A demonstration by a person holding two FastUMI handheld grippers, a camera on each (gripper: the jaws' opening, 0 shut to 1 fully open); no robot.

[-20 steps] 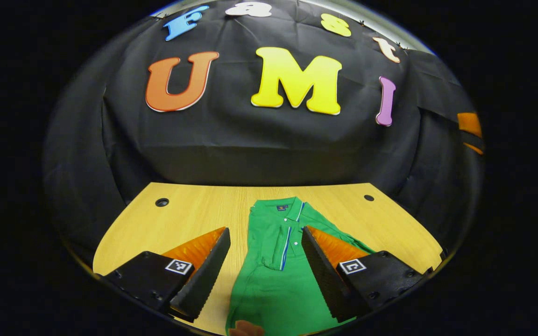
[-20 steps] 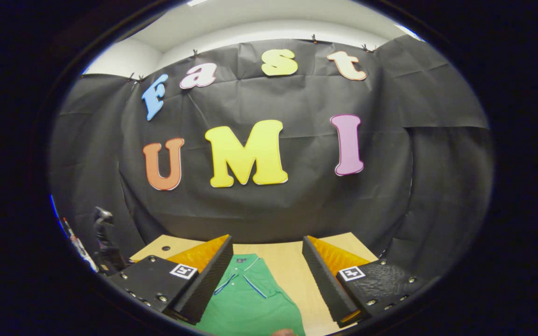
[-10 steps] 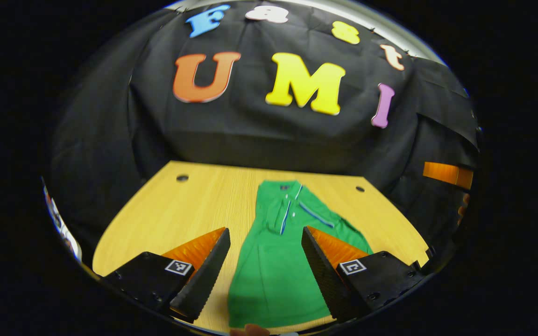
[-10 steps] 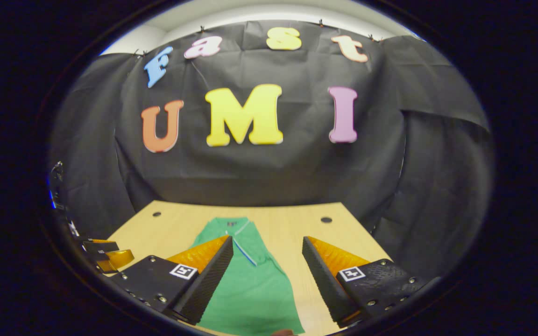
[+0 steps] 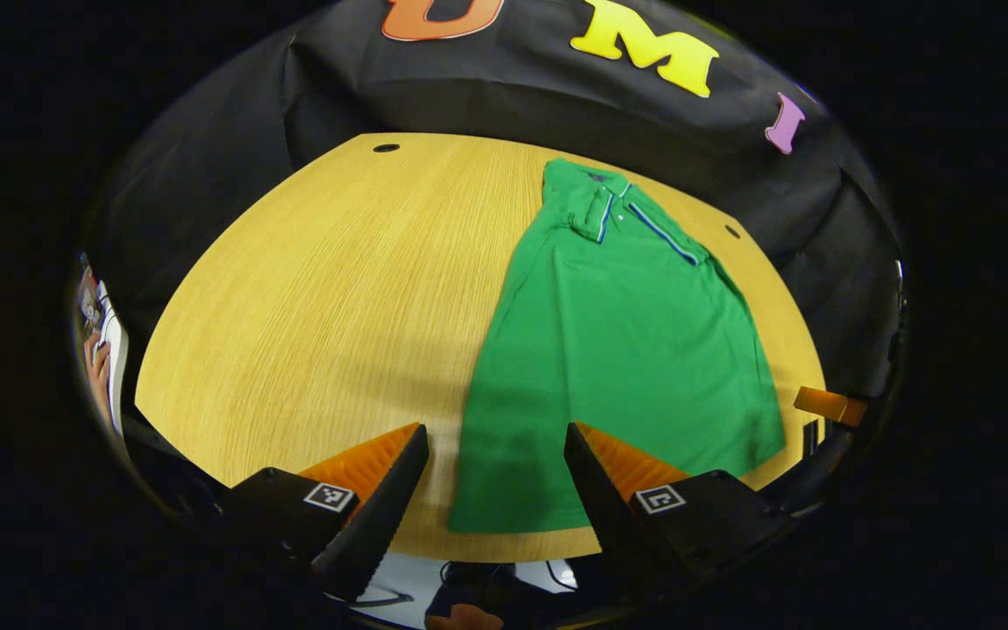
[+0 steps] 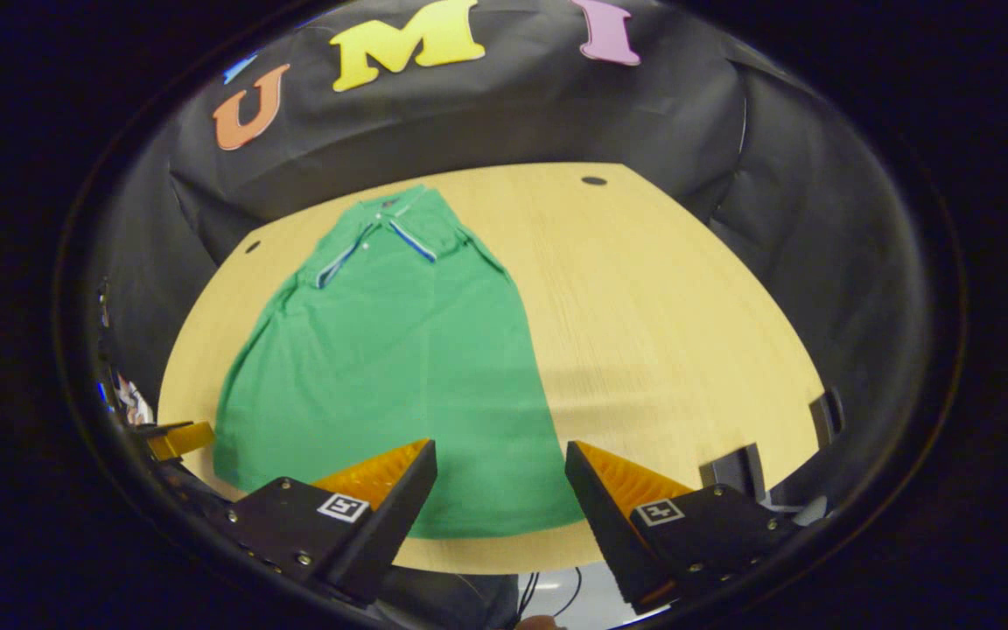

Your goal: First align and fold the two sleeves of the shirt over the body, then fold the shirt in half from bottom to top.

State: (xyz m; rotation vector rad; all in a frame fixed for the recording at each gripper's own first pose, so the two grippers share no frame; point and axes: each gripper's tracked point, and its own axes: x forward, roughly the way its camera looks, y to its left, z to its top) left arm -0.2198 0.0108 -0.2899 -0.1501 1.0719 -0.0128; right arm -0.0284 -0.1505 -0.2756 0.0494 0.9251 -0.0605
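Left gripper view: the green shirt point(image 5: 618, 350) lies flat on the table point(image 5: 320, 297), sleeves folded in. Both hand-held grippers point(image 5: 495, 490) point(image 6: 500, 499) gape empty above its hem. Soft, light cloth; best pinched at the hem corners.

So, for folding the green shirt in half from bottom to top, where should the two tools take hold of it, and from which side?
Judging from its pose, grip the green shirt at the two corners of its bottom hem, coming from the near table edge. It lies flat, sleeves already folded in, collar far away, hem nearest both open tools: left tool at the left corner, right tool at the right.
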